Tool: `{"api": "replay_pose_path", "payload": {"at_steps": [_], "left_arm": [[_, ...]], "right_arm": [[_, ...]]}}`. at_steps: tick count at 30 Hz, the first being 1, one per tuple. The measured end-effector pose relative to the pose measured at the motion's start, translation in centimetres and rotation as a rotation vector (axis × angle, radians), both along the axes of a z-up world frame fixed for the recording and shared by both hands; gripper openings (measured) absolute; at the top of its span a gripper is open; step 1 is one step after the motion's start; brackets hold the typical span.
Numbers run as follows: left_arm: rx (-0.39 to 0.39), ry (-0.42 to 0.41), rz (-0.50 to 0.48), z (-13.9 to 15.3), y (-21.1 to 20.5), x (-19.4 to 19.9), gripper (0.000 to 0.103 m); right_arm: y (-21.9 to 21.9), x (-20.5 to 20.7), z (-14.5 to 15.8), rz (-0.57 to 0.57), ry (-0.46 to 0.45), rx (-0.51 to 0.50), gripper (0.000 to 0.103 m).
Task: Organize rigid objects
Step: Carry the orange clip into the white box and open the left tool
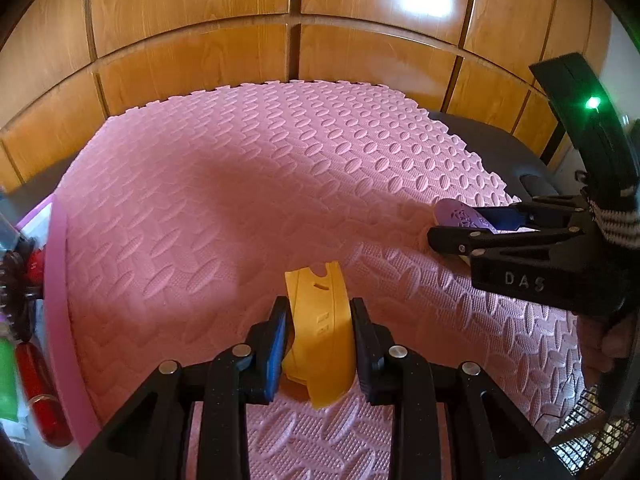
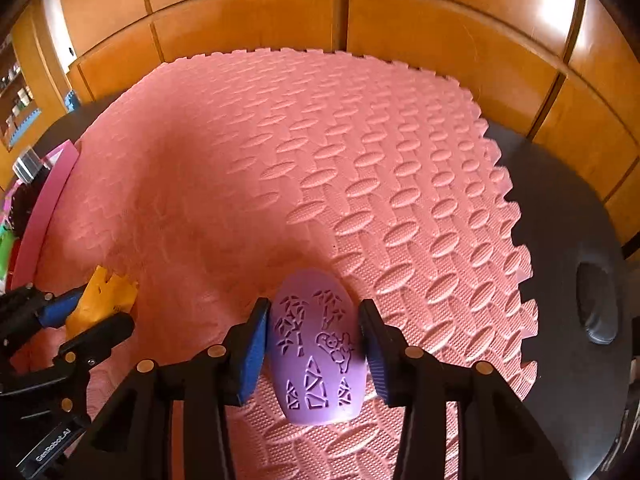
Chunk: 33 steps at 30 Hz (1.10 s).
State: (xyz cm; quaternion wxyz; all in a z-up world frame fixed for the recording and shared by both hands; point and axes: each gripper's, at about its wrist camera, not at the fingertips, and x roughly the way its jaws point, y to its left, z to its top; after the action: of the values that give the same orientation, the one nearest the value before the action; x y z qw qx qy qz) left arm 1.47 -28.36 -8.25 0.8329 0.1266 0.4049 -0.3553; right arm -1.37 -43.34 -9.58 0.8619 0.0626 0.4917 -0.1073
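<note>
While both pieces sit on the pink mat (image 2: 320,160), nothing looks sorted yet. Near the mat's front edge, the left gripper (image 1: 319,322) squeezes a yellow piece (image 1: 320,336). The right gripper (image 2: 314,340) has a purple piece (image 2: 316,356) between its half-open jaws; the pads seem just clear. Beside the mat stands a pink bin (image 1: 60,280). Behind it are wooden panels (image 2: 440,24), under it a dark table (image 2: 560,208).

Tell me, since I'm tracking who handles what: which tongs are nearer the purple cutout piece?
Right. The right tongs straddle the purple cutout piece on the pink foam mat; the left tongs sit apart, clamped on the yellow piece.
</note>
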Motion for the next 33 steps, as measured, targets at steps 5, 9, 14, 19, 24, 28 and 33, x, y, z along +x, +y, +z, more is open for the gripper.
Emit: {"api": "replay_pose_path", "payload": {"at_steps": [5,9,14,19,24,28,33], "left_arm": [[-0.030,-0.022,0.023,1.4,1.2,-0.2,0.030],[-0.060,-0.050,0.036,3.1,2.4,-0.6,0.030],[-0.079,-0.078,0.068,4.9,4.0,-0.8,0.030],[-0.094,-0.106,0.115,6.5,6.1,-0.9,0.030],[-0.110,-0.138,0.162,7.8,8.3,-0.8,0.030],[-0.114,-0.143,0.201,8.1,9.9,-0.5,0.030],[-0.109,-0.147,0.254,8.1,12.0,0.0,0.030]], "right_arm": [[1.2,0.1,-0.1,0.037,-0.019,-0.058,0.044],[-0.8,0.0,-0.2,0.007,-0.018,0.038,0.044],[-0.3,-0.2,-0.1,0.014,-0.021,0.024,0.044],[0.1,-0.4,0.0,0.037,-0.035,-0.019,0.044],[0.5,-0.4,0.0,0.050,-0.042,-0.048,0.044],[0.3,-0.4,0.0,0.048,-0.043,-0.047,0.044],[0.2,-0.4,0.0,0.044,-0.044,-0.031,0.044]]}}
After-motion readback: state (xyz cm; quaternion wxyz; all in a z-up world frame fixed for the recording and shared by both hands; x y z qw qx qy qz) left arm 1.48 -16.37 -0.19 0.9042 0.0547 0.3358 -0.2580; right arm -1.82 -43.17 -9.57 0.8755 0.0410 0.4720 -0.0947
